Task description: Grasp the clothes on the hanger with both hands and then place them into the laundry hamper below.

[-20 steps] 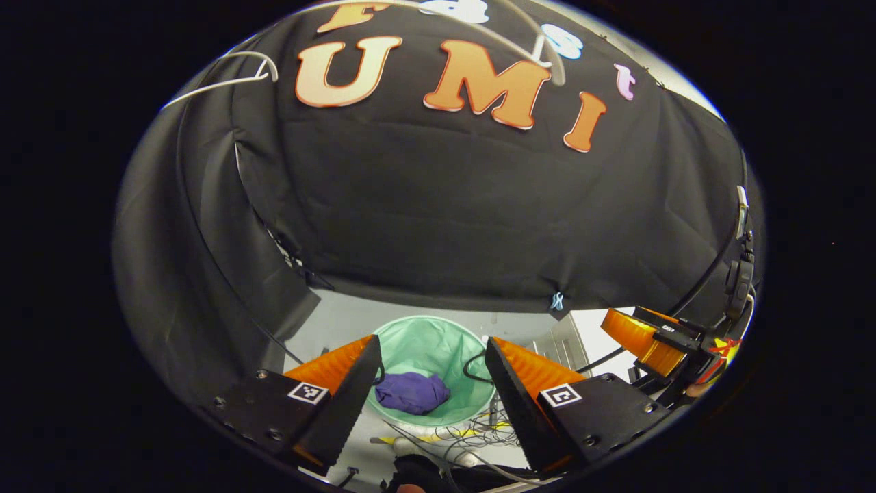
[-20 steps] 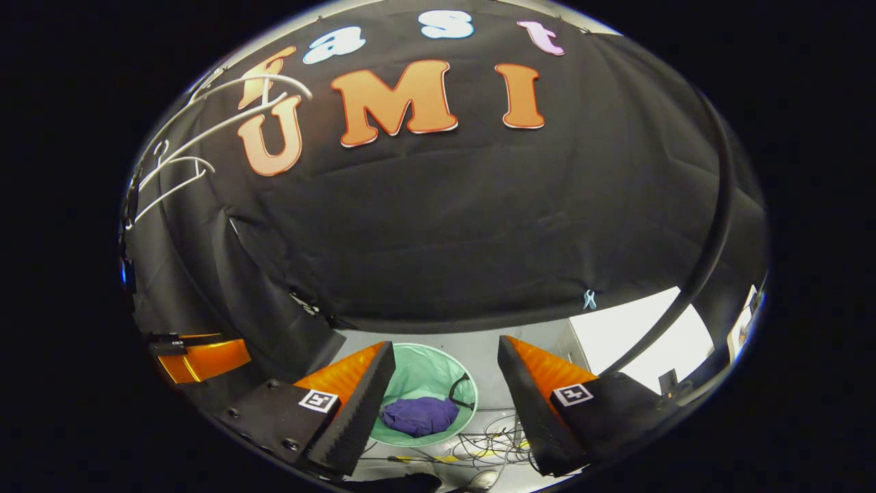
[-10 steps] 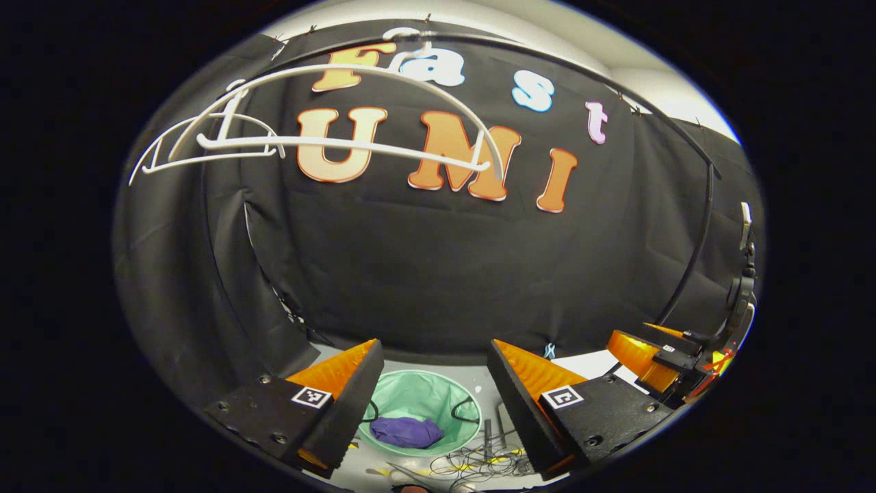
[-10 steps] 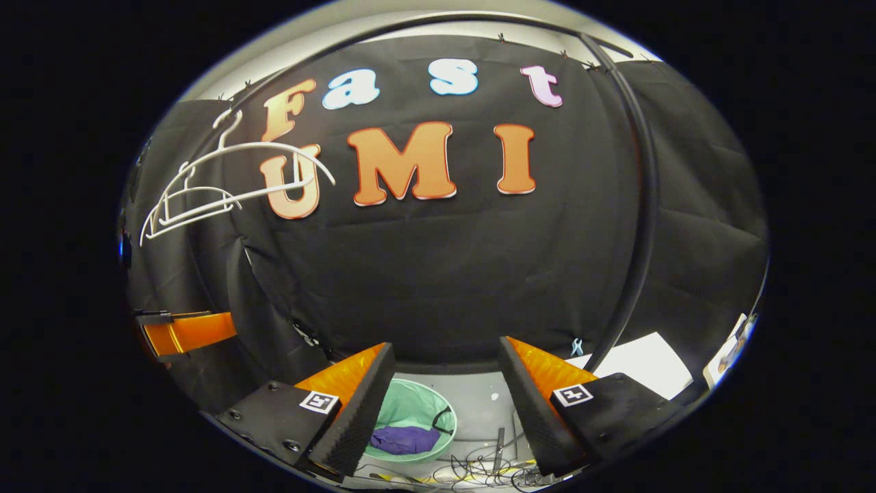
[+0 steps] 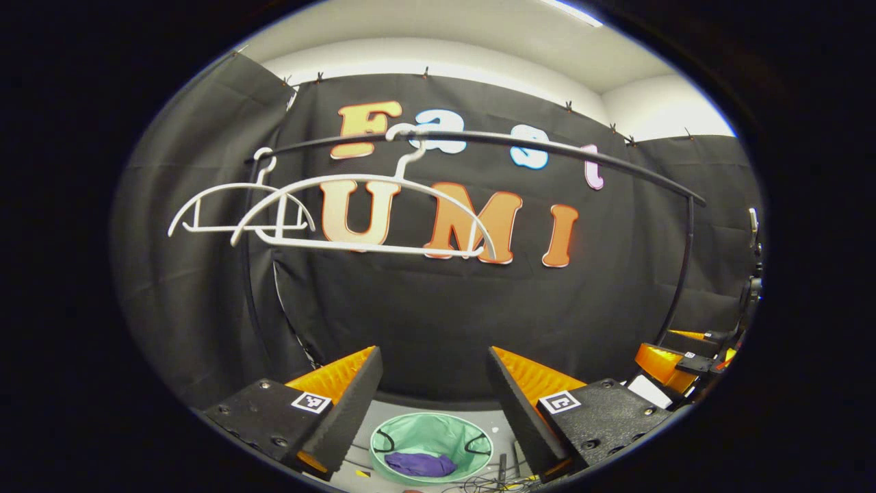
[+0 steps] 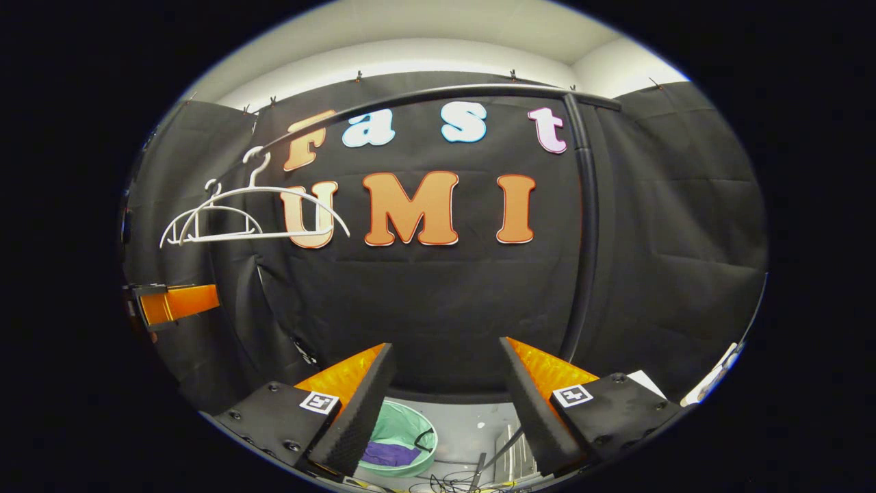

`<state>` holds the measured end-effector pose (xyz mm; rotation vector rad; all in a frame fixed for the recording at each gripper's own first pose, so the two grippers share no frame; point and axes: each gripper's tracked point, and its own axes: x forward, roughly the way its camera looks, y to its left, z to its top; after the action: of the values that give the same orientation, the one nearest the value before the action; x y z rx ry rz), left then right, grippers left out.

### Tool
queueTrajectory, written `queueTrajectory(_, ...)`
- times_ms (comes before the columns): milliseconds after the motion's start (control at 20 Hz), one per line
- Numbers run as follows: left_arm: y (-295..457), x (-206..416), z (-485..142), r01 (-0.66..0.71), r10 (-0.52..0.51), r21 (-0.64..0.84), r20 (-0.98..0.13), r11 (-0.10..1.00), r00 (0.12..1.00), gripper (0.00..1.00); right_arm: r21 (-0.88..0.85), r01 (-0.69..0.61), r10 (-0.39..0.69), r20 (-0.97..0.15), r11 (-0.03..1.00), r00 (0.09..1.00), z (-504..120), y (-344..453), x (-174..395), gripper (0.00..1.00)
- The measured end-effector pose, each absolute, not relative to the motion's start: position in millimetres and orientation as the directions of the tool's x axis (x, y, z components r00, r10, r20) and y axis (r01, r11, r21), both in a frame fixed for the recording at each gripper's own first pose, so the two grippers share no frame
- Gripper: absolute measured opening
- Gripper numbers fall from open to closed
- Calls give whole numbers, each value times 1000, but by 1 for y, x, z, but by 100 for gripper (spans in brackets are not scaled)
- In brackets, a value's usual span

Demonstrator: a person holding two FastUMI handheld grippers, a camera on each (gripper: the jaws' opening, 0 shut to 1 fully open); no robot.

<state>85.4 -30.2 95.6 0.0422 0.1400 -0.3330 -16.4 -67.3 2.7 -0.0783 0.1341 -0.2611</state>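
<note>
Now: left gripper point(image 5: 432, 370) fingers apart | right gripper point(image 6: 446, 366) likewise (empty) | purple garment point(image 5: 419, 463) in hamper point(image 5: 438, 435)

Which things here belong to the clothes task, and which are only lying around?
Belong to the job:
- purple garment, lying in the hamper
- green laundry hamper
- two bare white hangers on the black rail
- left gripper and right gripper, both open

Just lying about:
- tangled cables on the floor beside the hamper
</note>
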Motion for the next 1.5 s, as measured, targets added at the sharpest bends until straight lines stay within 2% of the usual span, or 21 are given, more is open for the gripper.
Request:
queueTrajectory(100, -24, 77, 116, 316, -313, 17, -92, 949, 945, 93, -84, 248, -257, -115, 965, 960, 5, -76, -18, 98)
queueTrajectory(400, -22, 71, 167, 294, -295, 26, 31, 955, 955, 92, -69, 303, -307, -69, 950, 949, 26, -114, -59, 100)
queueTrajectory(500, -28, 71, 173, 301, -301, 5, 53, 954, 952, 92, -69, 339, -343, -56, 938, 938, 33, -127, -74, 95)
queueTrajectory(600, -35, 69, 175, 320, -318, -20, 57, 947, 946, 92, -66, 371, -374, -44, 926, 926, 38, -138, -88, 89)
queueTrajectory(800, -48, 64, 170, 360, -358, -51, 37, 932, 933, 92, -62, 416, -419, -34, 907, 908, 41, -150, -110, 89)
queueTrajectory(850, -50, 63, 169, 372, -370, -56, 33, 927, 928, 95, -61, 425, -427, -32, 903, 904, 42, -151, -114, 89)
queueTrajectory(950, -48, 63, 170, 385, -384, -57, 27, 921, 923, 92, -56, 440, -441, -22, 896, 897, 44, -146, -115, 89)
queueTrajectory(1000, -44, 66, 172, 389, -388, -52, 30, 920, 921, 95, -55, 446, -448, -14, 893, 894, 46, -144, -116, 98)
queueTrajectory(1100, -33, 72, 176, 389, -388, -42, 39, 920, 921, 92, -57, 464, -465, 1, 884, 885, 48, -138, -113, 98)
queueTrajectory(1200, -14, 77, 179, 377, -376, -37, 37, 925, 926, 95, -58, 476, -476, 4, 878, 879, 50, -130, -108, 98)
queueTrajectory(1300, 11, 79, 180, 359, -358, -37, 36, 932, 933, 92, -62, 468, -468, 8, 882, 883, 51, -115, -101, 98)
queueTrajectory(1400, 36, 80, 180, 337, -336, -30, 32, 941, 941, 95, -70, 467, -467, 18, 882, 884, 52, -101, -94, 98)
queueTrajectory(1500, 60, 80, 182, 316, -315, -21, 40, 948, 948, 92, -74, 460, -459, 24, 885, 888, 50, -87, -87, 98)
